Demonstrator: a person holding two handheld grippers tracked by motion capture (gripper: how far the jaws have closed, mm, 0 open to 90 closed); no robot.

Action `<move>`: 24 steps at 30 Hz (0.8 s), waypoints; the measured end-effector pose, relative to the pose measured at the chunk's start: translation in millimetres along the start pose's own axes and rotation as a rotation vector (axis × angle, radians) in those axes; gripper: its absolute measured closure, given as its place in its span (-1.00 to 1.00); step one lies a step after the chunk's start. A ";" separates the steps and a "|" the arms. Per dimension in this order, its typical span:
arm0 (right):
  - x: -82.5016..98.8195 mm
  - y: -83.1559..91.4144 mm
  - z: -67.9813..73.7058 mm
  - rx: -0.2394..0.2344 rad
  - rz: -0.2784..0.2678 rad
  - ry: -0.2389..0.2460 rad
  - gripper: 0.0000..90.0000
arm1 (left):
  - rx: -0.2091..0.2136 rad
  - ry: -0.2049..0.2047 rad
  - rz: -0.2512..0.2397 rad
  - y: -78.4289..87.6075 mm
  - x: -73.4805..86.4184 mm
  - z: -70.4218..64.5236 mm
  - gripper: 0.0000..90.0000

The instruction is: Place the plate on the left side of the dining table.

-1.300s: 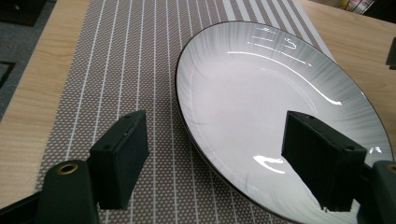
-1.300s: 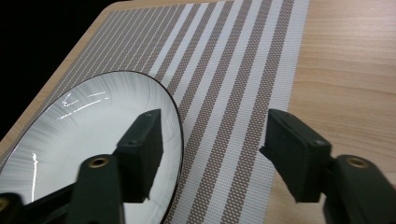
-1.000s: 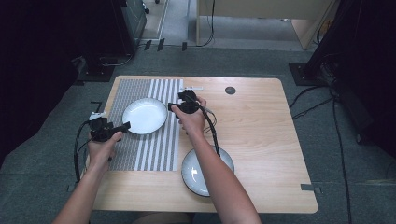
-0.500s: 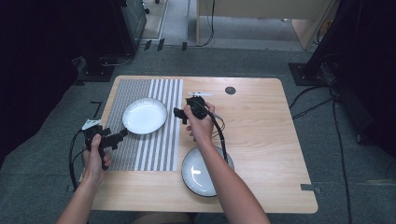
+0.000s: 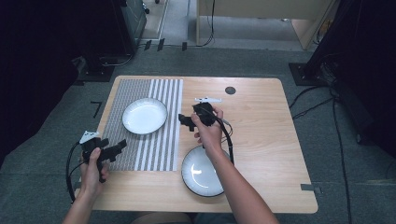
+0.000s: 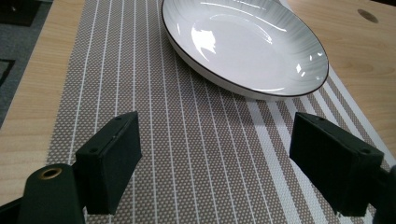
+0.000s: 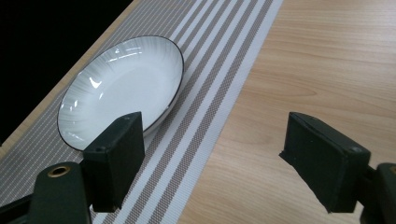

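There are no words, numbers or signs to read anywhere, not on the plates, the mat or the table.

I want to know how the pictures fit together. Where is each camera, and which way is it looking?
High view: above the person's side, looking forward and down at the table; both forearms, left gripper and right gripper show.
Left gripper view: on the left gripper, looking along its open jaws over the mat at the plate.
Right gripper view: on the right gripper, open jaws pointing across the mat's edge toward that plate.
Shared: all three show the mat's plate.
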State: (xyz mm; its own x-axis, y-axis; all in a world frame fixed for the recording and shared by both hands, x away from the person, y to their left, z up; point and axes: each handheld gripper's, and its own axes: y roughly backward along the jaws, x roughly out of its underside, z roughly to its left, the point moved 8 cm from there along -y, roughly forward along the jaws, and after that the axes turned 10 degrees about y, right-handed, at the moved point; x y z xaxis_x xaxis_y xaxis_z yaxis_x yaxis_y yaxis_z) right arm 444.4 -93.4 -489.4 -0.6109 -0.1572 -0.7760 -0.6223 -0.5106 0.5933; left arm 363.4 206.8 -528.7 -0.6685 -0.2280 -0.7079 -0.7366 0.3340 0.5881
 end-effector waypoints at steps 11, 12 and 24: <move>8.1 33.2 -10.1 0.020 -0.026 0.024 -0.55 | -0.015 -0.041 -0.010 16.8 16.8 2.2 -0.63; 8.2 36.1 -10.8 0.023 -0.033 0.028 -0.55 | -0.015 -0.040 -0.007 17.6 19.1 3.1 -0.63; 18.1 74.0 -25.9 0.058 -0.068 0.027 -0.54 | -0.032 -0.009 0.009 25.6 44.1 22.7 -0.63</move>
State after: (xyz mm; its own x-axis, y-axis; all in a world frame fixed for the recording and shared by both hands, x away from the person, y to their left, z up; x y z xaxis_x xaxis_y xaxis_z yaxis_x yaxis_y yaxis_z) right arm 400.0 -155.9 -465.1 -0.5533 -0.1473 -0.8199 -0.6895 -0.4713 0.5499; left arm 317.4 226.1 -553.8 -0.6746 -0.2170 -0.7056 -0.7334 0.3064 0.6069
